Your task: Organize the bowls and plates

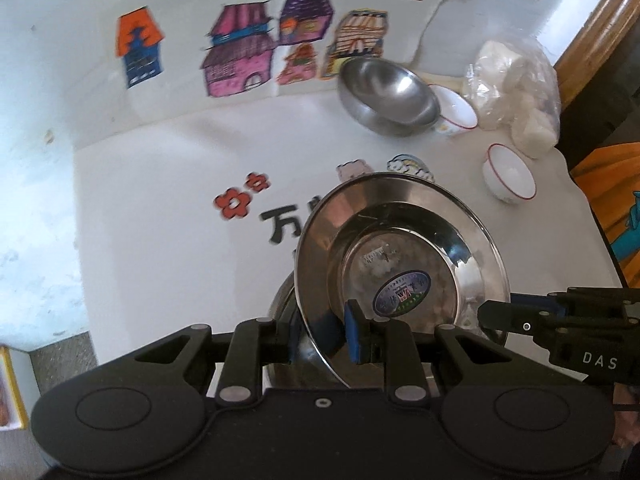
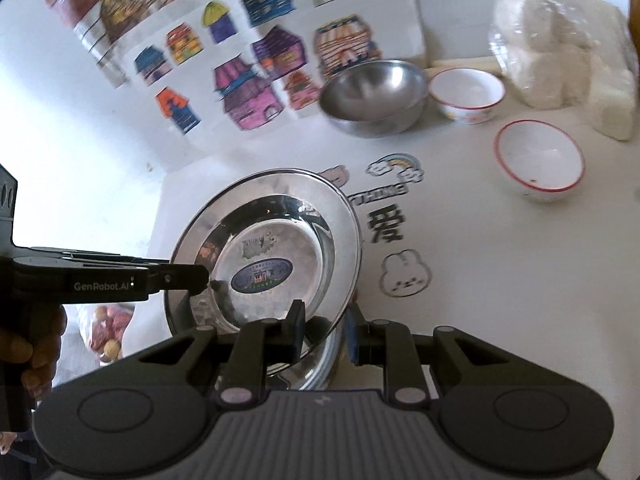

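A shiny steel plate [image 1: 400, 248] [image 2: 264, 240] with an oval sticker in its well hangs tilted above the white table, held from both sides. My left gripper [image 1: 324, 330] is shut on its near rim, one blue pad on each face. My right gripper [image 2: 324, 330] is shut on the opposite rim in the same way. Each gripper shows in the other's view: the right gripper [image 1: 488, 314] on the right, the left gripper [image 2: 198, 276] on the left. Part of a second steel dish [image 1: 282, 304] [image 2: 320, 364] shows just beneath the plate. I cannot tell whether the two touch.
A steel bowl [image 1: 388, 96] [image 2: 372, 96] stands at the back by the wall of house drawings. Two white red-rimmed bowls [image 1: 456, 112] [image 1: 510, 178] [image 2: 466, 94] [image 2: 540, 164] sit right of it. A plastic bag [image 1: 516, 88] [image 2: 560, 52] of white lumps lies in the far right corner.
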### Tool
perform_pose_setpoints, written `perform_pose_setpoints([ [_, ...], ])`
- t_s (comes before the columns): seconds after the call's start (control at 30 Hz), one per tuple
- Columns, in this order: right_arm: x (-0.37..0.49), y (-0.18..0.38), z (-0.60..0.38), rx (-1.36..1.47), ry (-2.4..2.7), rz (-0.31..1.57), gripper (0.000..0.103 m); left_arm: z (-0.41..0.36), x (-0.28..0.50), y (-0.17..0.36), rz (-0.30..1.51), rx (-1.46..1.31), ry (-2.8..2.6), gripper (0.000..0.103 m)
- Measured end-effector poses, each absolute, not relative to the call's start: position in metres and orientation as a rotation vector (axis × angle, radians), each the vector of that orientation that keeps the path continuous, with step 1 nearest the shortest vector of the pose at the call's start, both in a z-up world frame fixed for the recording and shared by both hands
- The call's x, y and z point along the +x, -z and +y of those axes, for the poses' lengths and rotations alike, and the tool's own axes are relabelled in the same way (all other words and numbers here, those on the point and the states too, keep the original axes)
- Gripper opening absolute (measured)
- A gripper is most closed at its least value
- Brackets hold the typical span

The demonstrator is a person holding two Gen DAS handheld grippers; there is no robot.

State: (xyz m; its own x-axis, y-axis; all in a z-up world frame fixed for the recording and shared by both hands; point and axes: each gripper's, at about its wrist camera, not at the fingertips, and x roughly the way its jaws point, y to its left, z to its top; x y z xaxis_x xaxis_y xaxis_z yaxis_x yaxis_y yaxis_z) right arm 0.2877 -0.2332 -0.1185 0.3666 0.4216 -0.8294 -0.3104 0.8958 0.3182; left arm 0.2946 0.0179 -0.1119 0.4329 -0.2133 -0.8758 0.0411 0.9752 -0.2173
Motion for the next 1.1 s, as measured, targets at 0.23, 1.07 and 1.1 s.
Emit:
perform_pose_setpoints([
  [0.23,0.28,0.124,-0.22,0.088,-0.504,1.129,0.024,0.03,0.281,0.115,1.127,-0.185,0.14,0.025],
  [1.07,0.273,0.136,-0.213,0.079,-0.491,1.193,0.025,0.023,0.273,0.127,1.158,-0.12,0.159,0.026],
  [1.1,0.273,0.136,-0.212,0.078,-0.491,1.194,0.025,0.022,0.273,0.127,1.158,-0.112,0.16,0.026],
])
